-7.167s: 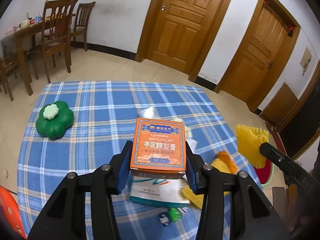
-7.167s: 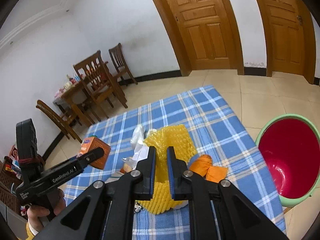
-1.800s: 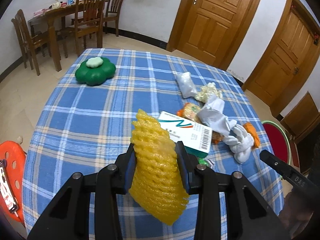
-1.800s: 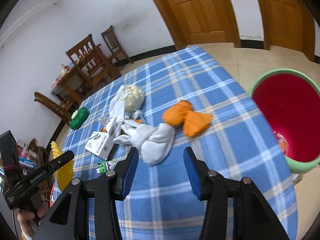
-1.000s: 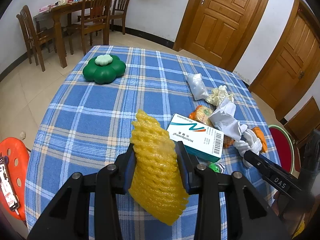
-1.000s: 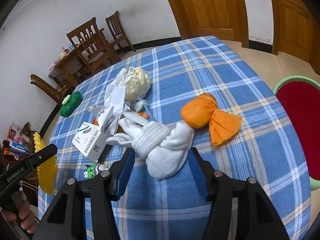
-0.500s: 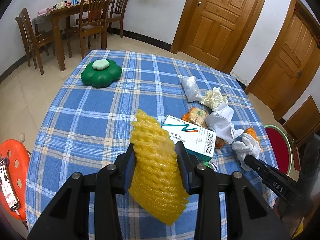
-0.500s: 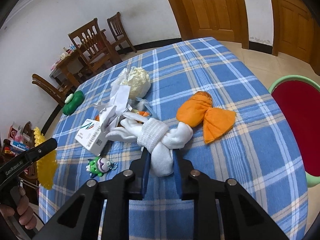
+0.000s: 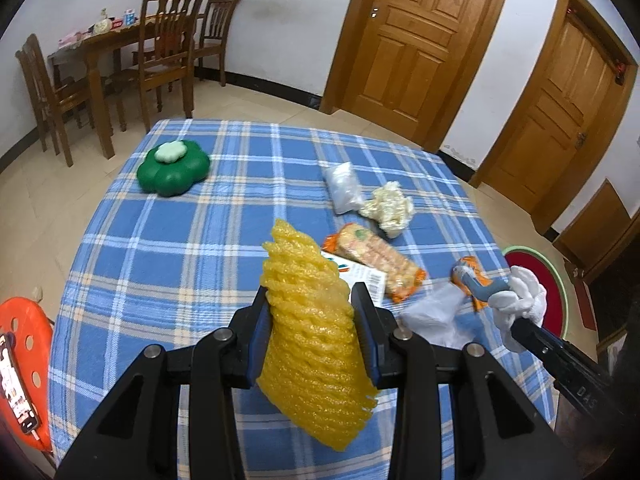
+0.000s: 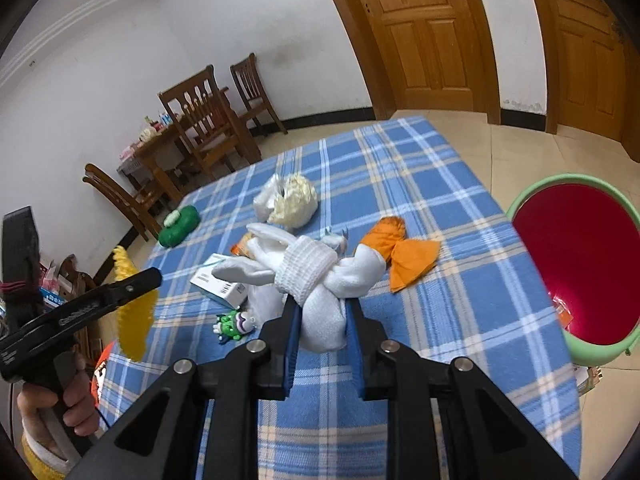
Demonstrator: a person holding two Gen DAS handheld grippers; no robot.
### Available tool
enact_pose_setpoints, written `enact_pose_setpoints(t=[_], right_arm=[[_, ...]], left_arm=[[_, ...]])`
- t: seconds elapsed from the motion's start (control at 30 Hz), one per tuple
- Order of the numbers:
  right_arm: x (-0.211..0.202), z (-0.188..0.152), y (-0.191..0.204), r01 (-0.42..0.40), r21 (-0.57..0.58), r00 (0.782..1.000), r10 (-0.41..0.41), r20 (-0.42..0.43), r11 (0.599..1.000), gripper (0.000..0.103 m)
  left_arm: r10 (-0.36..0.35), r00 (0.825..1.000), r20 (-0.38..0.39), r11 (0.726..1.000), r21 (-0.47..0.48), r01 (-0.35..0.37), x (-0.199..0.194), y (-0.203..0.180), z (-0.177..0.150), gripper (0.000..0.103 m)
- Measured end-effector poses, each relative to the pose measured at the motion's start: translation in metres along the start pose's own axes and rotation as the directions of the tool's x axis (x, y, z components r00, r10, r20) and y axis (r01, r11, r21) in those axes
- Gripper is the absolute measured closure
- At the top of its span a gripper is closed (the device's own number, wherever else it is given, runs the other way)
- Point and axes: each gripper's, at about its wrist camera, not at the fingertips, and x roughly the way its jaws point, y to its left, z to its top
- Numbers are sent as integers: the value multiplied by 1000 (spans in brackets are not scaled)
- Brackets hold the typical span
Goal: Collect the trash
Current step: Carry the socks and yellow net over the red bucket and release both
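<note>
The left gripper is clamping a yellow foam net above the checked table; the right gripper is pinching white gloves (lifted off it), near the red bin

Both wrist views look forward over jaws, sharing checked table

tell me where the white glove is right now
The white glove is clamped in the right tool, held above the blue checked table, with the orange cloth just behind it.
</note>
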Motion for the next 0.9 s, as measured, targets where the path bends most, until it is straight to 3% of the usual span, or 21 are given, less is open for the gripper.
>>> enact_pose_setpoints(t=[0.37,0.9], right_arm=[[-33,4,-12,-4,24,998,2,70,1000,79],[-79,5,-82,137,165,975,-162,150,977,79]], left_arm=[[-75,997,-7,995,70,76,1,-42,11,64],[-202,978,-52,950,231,208,20,-145,23,64]])
